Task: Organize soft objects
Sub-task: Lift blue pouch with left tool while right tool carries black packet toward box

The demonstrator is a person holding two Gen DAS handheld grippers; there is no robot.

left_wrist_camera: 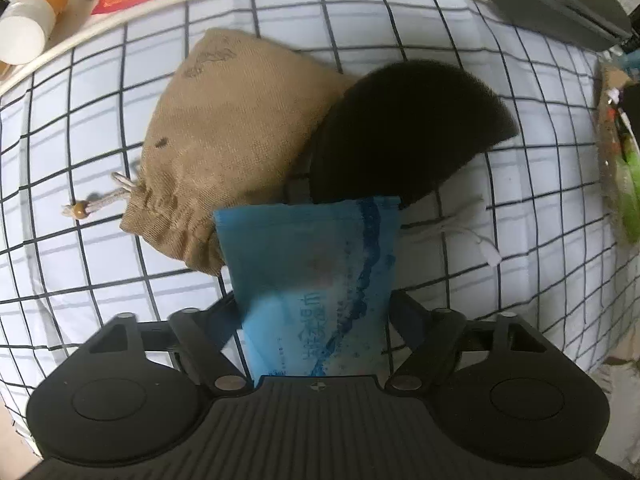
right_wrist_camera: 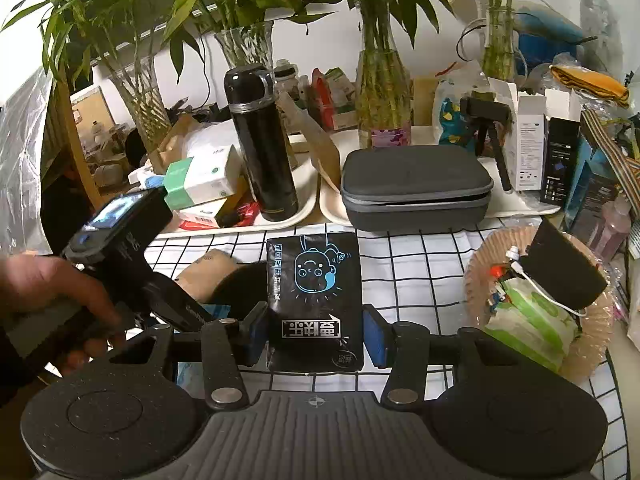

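The left gripper (left_wrist_camera: 316, 312) pinches a blue wipes packet (left_wrist_camera: 312, 276) just over the burlap pouch (left_wrist_camera: 228, 152) and black sponge (left_wrist_camera: 404, 136). Set it flat beside the pouch, then release. The right gripper (right_wrist_camera: 316, 336) brackets a black packet (right_wrist_camera: 316, 296); whether it presses, I cannot tell.

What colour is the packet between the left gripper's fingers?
Blue packet, with a darker blue wavy band; clearest in the left wrist view.

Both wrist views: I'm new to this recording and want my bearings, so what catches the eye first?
In the left wrist view, a blue wipes packet stands between the jaws of the left gripper, over a burlap drawstring pouch and a black sponge on the checked cloth. In the right wrist view, the right gripper has a black cartoon-printed packet between its jaws, with a tall black flask and leafy vases behind.
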